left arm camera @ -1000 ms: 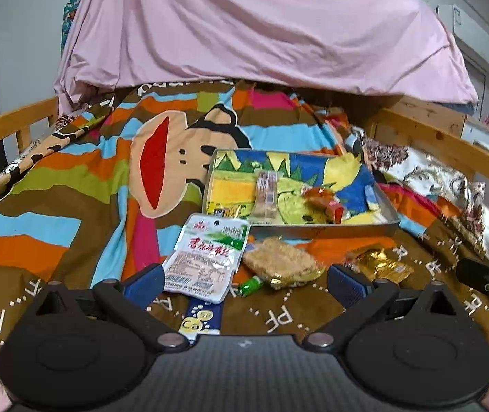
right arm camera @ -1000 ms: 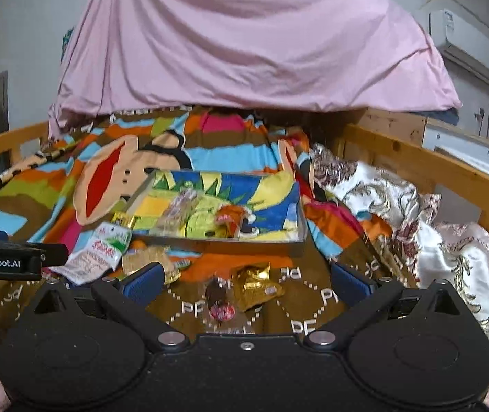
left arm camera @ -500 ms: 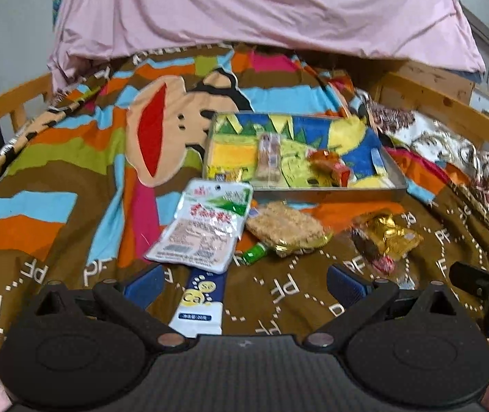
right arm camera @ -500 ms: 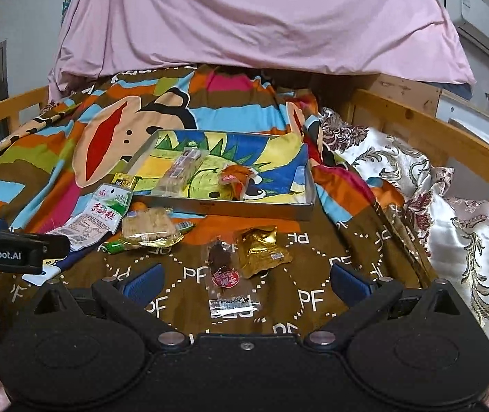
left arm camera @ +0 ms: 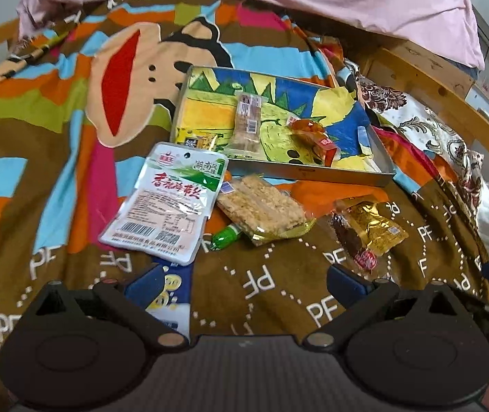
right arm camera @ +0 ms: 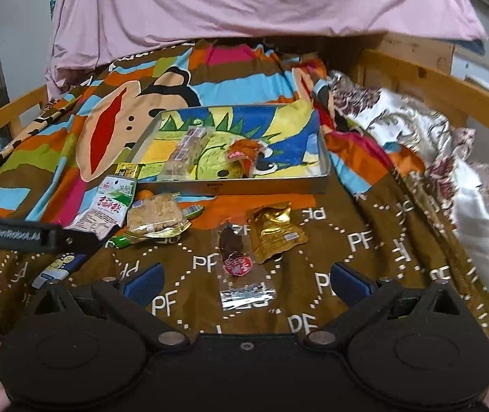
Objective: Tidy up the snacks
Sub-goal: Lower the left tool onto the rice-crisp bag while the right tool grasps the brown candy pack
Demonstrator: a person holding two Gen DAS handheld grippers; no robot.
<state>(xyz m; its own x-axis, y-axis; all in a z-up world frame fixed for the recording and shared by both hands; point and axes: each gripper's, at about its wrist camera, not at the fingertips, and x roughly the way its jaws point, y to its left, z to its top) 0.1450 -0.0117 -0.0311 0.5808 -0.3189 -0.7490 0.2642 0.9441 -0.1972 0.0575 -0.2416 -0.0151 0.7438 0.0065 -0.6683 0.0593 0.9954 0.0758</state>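
A few snacks are already laid in the tray [left arm camera: 344,170] on the bed. Left outside it are the white packet [left arm camera: 168,202], cracker pack [left arm camera: 261,209], gold packet [right arm camera: 273,233] and others. The left gripper [left arm camera: 244,283] and right gripper [right arm camera: 244,279] are held wide open, empty.

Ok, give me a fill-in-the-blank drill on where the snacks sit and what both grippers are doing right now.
1. The gold foil packet lies on the blanket, outside the ____.
2. The white and green packet partly covers the ____ packet beneath its near edge.
3. The left gripper and right gripper both have their fingers ____, holding nothing.
4. The orange-wrapped snack lies ____ the metal tray.

Missing words: tray; blue; open; inside
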